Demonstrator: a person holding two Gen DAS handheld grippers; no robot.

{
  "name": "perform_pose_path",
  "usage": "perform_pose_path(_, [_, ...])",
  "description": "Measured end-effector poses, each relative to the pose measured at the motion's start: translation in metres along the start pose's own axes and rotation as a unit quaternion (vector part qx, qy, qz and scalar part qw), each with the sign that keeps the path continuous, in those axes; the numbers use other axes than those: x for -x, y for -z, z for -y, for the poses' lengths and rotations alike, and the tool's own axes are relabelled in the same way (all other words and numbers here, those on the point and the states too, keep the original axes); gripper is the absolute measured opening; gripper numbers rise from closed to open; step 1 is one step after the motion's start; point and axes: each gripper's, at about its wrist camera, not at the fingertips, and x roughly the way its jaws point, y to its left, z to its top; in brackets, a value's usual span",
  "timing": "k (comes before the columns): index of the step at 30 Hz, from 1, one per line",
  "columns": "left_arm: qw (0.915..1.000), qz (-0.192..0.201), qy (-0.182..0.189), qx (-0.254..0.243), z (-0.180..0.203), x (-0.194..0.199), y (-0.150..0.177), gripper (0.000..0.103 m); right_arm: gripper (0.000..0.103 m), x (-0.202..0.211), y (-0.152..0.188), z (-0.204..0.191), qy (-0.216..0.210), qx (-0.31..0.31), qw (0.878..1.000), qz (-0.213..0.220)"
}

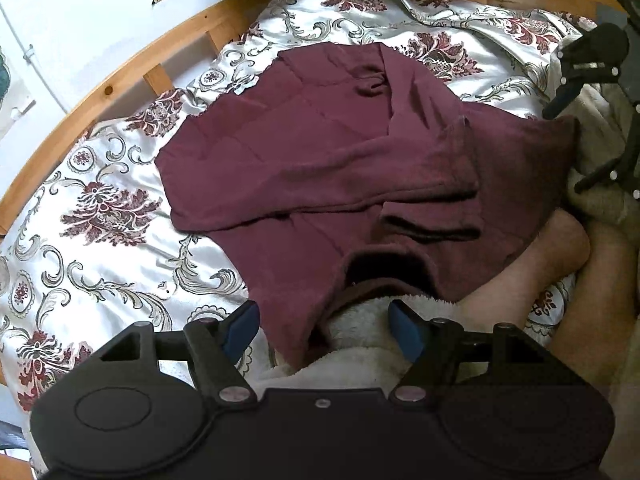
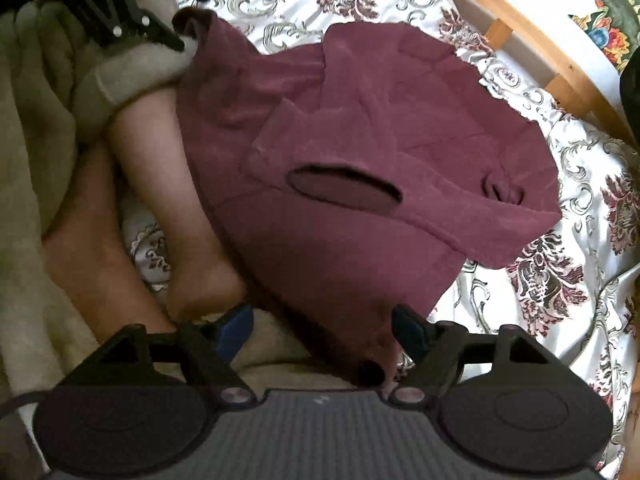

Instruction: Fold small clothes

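A maroon long-sleeved top (image 1: 300,152) lies spread on the floral bedspread (image 1: 100,200), with one sleeve folded across its body. My left gripper (image 1: 322,328) is open at its near edge, the neck opening just ahead of the fingers. In the right wrist view the same top (image 2: 360,120) shows a sleeve cuff (image 2: 344,190) lying on top. My right gripper (image 2: 322,328) is open, and a corner of the maroon cloth lies loose between its jaws. My right gripper's blue finger (image 1: 562,96) shows at the top's far right corner.
A person's bare legs (image 2: 160,160) rest beside the top, partly under its edge. A cream fleece blanket (image 1: 360,336) lies under my left gripper and along one side (image 2: 36,140). A wooden bed frame (image 1: 120,80) borders the bedspread, with a white wall behind it.
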Motion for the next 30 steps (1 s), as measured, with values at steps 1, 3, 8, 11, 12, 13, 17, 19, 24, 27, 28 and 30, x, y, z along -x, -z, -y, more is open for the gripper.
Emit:
perform_pose_path(1, [1.0,-0.003,0.003,0.005,-0.002,-0.002,0.0,0.074,0.076,-0.001,0.001,0.0,0.005,0.001,1.0,0.0])
perform_pose_path(3, [0.9998,-0.01,0.005,0.015,-0.006,-0.005,-0.003,0.073,0.067,-0.003,0.001,0.002,0.019,0.004,1.0,0.001])
perform_pose_path(8, [0.9995,-0.027,-0.008,0.012,-0.009,-0.016,-0.007,0.042,0.048,-0.011,0.005,0.002,0.044,0.013,0.999,-0.006])
perform_pose_path(11, [0.9992,-0.038,-0.014,0.002,-0.009,-0.021,-0.006,0.008,0.012,-0.012,0.01,0.001,0.047,0.026,0.999,-0.006])
perform_pose_path(12, [0.9993,-0.034,-0.013,-0.001,-0.008,-0.019,-0.005,0.007,0.012,-0.01,0.011,0.002,0.053,0.026,0.998,0.001])
perform_pose_path(13, [0.9996,-0.026,-0.013,0.0,-0.008,-0.016,-0.004,0.006,0.009,-0.006,0.011,0.003,0.058,0.023,0.998,0.011])
perform_pose_path(17, [0.9986,0.029,-0.044,0.006,-0.014,0.007,0.001,0.005,0.008,0.018,0.016,0.015,0.085,-0.007,0.995,0.058])
perform_pose_path(19, [0.997,0.05,-0.057,0.017,-0.019,0.02,0.003,0.005,0.008,0.034,0.018,0.024,0.091,-0.042,0.991,0.085])
perform_pose_path(24, [0.9913,0.098,-0.065,0.058,-0.044,0.04,-0.011,0.005,0.008,0.064,0.01,0.058,0.112,-0.114,0.975,0.151])
perform_pose_path(27, [0.9855,0.126,-0.092,0.066,-0.061,0.036,-0.038,0.005,0.008,0.068,-0.013,0.082,0.15,-0.114,0.965,0.185])
perform_pose_path(28, [0.9834,0.134,-0.103,0.066,-0.068,0.032,-0.049,0.005,0.008,0.066,-0.02,0.09,0.166,-0.111,0.961,0.193])
perform_pose_path(30, [0.9799,0.143,-0.12,0.071,-0.084,0.018,-0.072,0.005,0.008,0.054,-0.039,0.109,0.203,-0.107,0.951,0.207])
